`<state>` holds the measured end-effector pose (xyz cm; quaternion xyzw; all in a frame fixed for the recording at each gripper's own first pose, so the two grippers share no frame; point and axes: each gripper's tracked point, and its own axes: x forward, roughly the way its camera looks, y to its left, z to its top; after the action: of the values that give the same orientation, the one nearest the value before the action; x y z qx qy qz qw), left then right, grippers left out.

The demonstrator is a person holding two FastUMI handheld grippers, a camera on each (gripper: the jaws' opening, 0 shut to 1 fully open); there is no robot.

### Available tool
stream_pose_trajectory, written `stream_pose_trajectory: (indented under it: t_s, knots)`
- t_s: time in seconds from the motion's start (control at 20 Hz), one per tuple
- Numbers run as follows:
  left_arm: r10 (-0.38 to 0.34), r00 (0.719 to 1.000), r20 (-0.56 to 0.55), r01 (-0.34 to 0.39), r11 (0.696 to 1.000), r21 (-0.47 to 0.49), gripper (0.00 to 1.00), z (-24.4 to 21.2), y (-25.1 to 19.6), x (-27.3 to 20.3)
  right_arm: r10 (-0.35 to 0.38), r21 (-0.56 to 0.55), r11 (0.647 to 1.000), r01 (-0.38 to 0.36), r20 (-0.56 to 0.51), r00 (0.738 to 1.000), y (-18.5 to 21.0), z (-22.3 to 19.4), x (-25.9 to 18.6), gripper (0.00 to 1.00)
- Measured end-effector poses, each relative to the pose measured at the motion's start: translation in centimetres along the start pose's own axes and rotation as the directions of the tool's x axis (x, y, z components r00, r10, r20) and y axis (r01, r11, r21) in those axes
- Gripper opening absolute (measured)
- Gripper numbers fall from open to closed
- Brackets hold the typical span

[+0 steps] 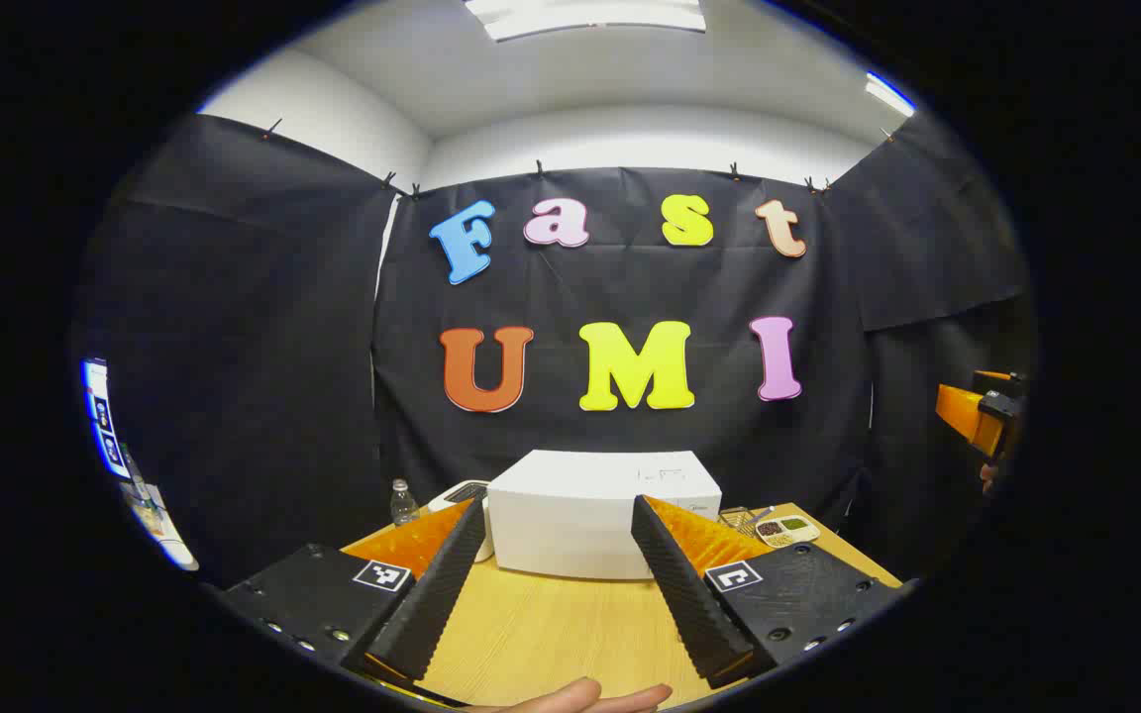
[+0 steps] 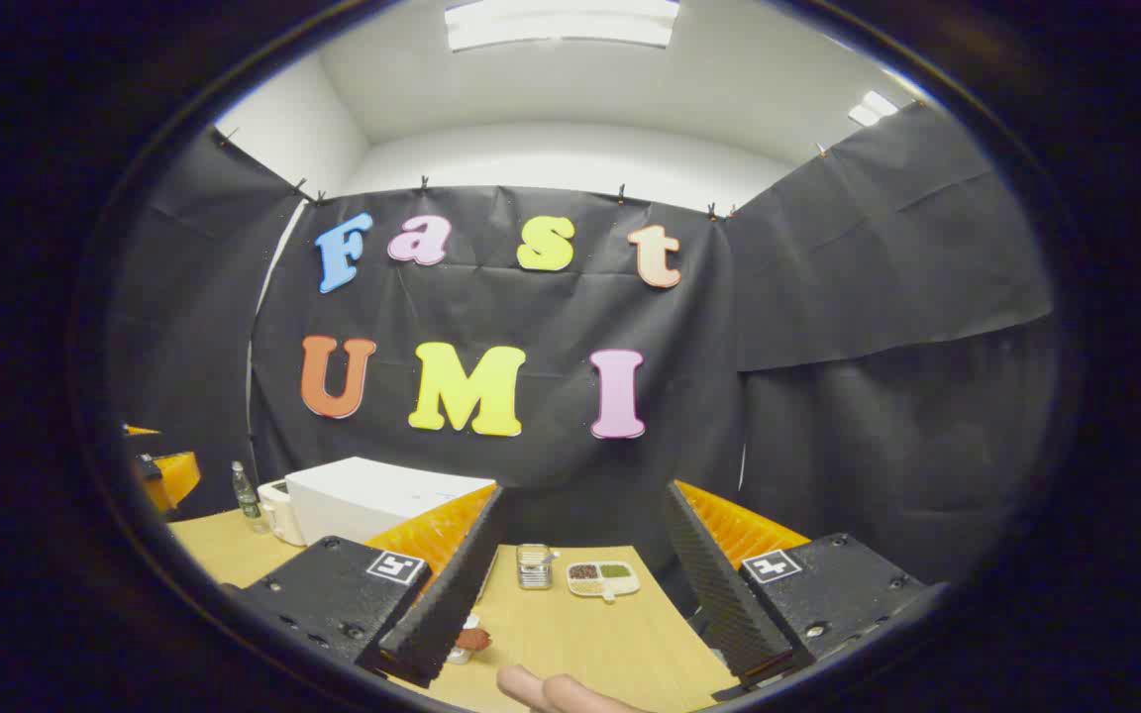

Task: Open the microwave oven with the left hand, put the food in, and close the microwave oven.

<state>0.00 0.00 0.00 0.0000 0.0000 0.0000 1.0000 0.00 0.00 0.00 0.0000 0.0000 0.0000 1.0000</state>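
Closed microwave oven dead ahead, frame centre, framed between spread, empty left hand-held gripper fingers, nearer than right.

We see a plain white microwave on a pale, wood-grained table. Beside it stands a clear bottle. A cream tray holds dark brown and green fillings in separate sections, next to a silvery wire holder. Something reddish-brown lies on the table near the right gripper's ridged-patterned fingers.
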Motion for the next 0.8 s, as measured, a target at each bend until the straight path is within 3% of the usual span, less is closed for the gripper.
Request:
stream_pose_trajectory:
  t_s: [0.1,0.15,0.2,0.25,0.45,0.5,0.55,0.6,0.75,0.8]
  knots:
    - [-0.014,1.000,-0.004,0.014,1.000,0.006,0.92,0.3,-0.6,-0.2,-0.011,-0.003,1.000,0.011,-0.007,1.000,-0.6,0.0,-1.1,0.92]
    - [-0.031,1.000,-0.005,0.031,1.000,-0.004,0.92,0.4,-1.1,-0.3,-0.019,0.002,1.000,0.019,-0.004,1.000,-1.0,0.2,-1.7,1.00]
    - [-0.051,0.999,-0.002,0.051,0.999,-0.013,0.92,0.6,-1.8,-0.2,-0.030,0.008,1.000,0.030,0.001,1.000,-1.4,0.4,-2.1,1.00]
    - [-0.066,0.998,-0.001,0.066,0.998,-0.017,0.92,0.7,-2.3,-0.2,-0.044,0.012,0.999,0.044,0.008,0.999,-1.9,0.6,-2.5,0.92]
    - [-0.106,0.994,-0.010,0.106,0.994,0.004,0.92,0.2,-3.4,0.0,-0.080,-0.001,0.997,0.080,0.027,0.996,-2.9,1.1,-3.0,0.92]
    - [-0.107,0.994,-0.016,0.107,0.994,0.013,0.92,0.0,-3.6,0.3,-0.078,0.000,0.997,0.078,0.025,0.997,-2.7,1.1,-3.0,1.00]
    - [-0.109,0.994,-0.022,0.109,0.994,0.017,0.92,-0.3,-3.7,0.5,-0.077,0.003,0.997,0.077,0.022,0.997,-2.6,1.0,-3.0,1.00]
    - [-0.113,0.993,-0.026,0.113,0.993,0.015,0.92,-0.5,-4.0,0.7,-0.076,0.007,0.997,0.076,0.019,0.997,-2.6,0.8,-2.9,0.92]
    - [-0.126,0.991,-0.040,0.127,0.992,0.015,0.92,-1.3,-4.8,1.2,-0.078,0.016,0.997,0.077,0.025,0.997,-2.9,1.1,-2.6,0.92]
    - [-0.129,0.991,-0.040,0.130,0.991,0.018,0.92,-1.4,-5.1,1.3,-0.079,0.015,0.997,0.079,0.031,0.996,-3.1,1.1,-2.3,1.00]
